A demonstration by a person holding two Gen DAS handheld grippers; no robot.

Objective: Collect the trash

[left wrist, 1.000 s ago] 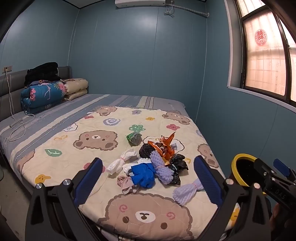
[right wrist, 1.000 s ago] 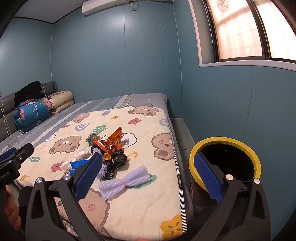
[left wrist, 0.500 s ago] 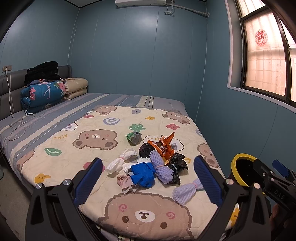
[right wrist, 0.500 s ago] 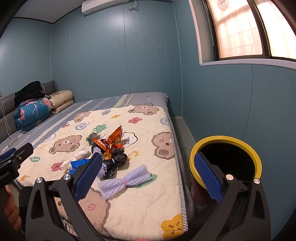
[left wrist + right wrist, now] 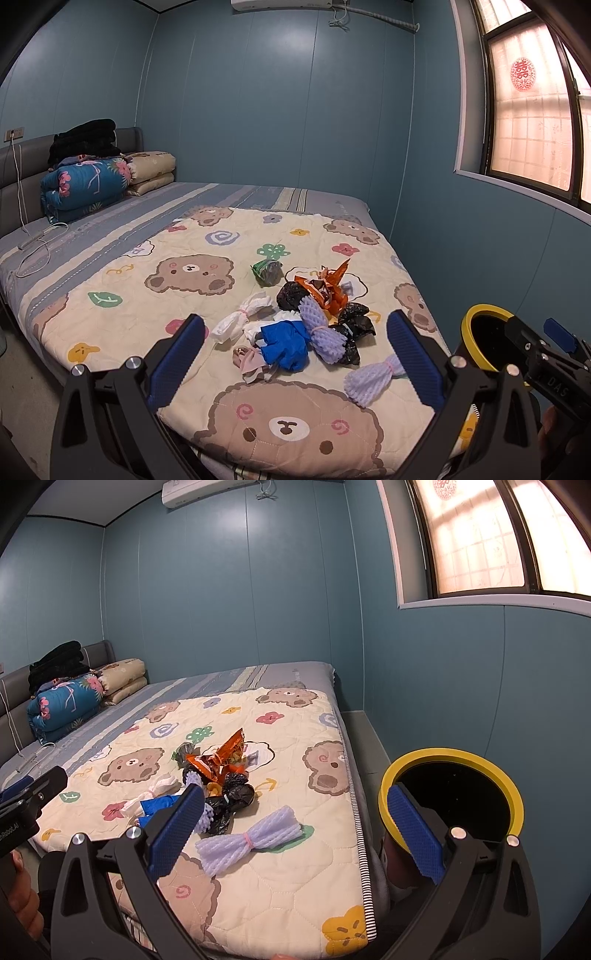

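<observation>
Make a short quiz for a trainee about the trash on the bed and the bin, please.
1. True or false: the left hand-held gripper is shut on the blue plastic bag.
2. Which piece lies apart from the pile, nearest the yellow-rimmed bin?
A. orange snack wrapper
B. lavender foam net tied with a pink band
C. white tied bag
3. Fill in: the bin stands on the floor beside the bed's ____ edge, as seen in the right wrist view.

Key:
1. False; both grippers are open and empty, the right hand-held gripper too.
2. B
3. right
</observation>
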